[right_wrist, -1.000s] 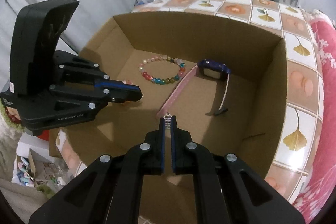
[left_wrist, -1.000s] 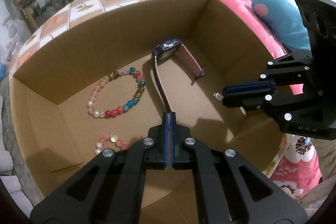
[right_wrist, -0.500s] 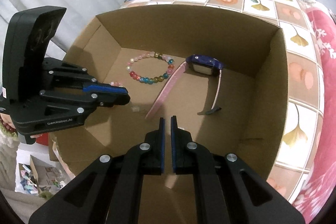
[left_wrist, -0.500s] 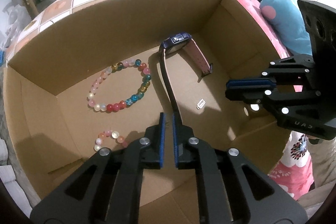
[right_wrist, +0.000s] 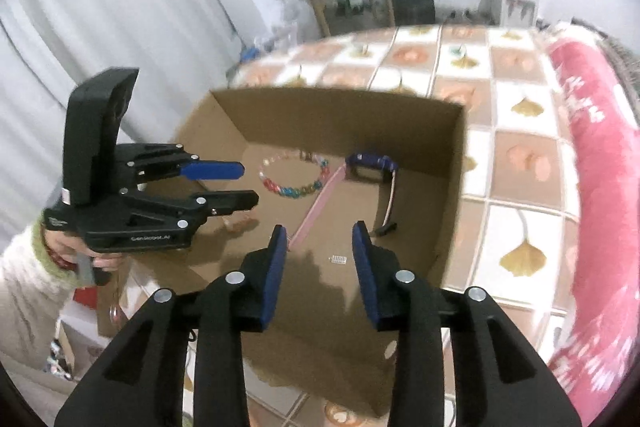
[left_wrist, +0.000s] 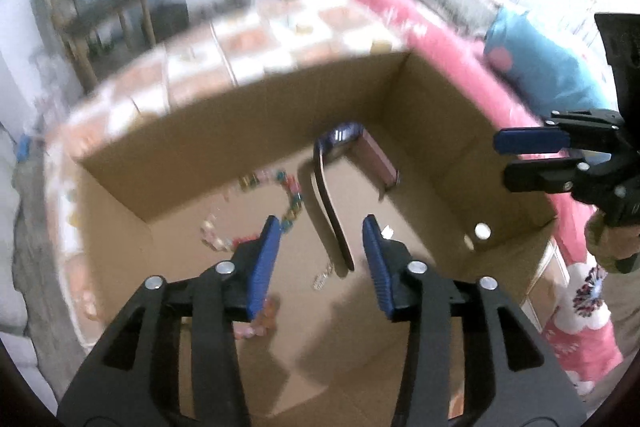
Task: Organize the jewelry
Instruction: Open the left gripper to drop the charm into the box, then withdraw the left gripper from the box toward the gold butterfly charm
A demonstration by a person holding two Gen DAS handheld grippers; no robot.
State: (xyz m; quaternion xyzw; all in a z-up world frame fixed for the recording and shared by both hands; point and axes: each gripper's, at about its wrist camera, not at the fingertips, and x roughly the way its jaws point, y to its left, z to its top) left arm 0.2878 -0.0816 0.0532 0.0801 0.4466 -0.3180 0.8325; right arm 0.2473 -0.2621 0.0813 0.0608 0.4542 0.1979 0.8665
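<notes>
Both my left gripper [left_wrist: 320,231] and right gripper [right_wrist: 319,233] are opening, empty; watch [right_wrist: 370,167] strap runs from the cardboard box [right_wrist: 456,195] back wall toward me.

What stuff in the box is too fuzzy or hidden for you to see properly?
- Small pink bead bracelet: left wrist view, blurred and half behind the left gripper finger.
- Colourful bead bracelet: left wrist view, smeared by motion.
- Tiny silver piece: right wrist view, too small to identify.
- Cardboard box near wall: right wrist view, behind the right gripper.
</notes>
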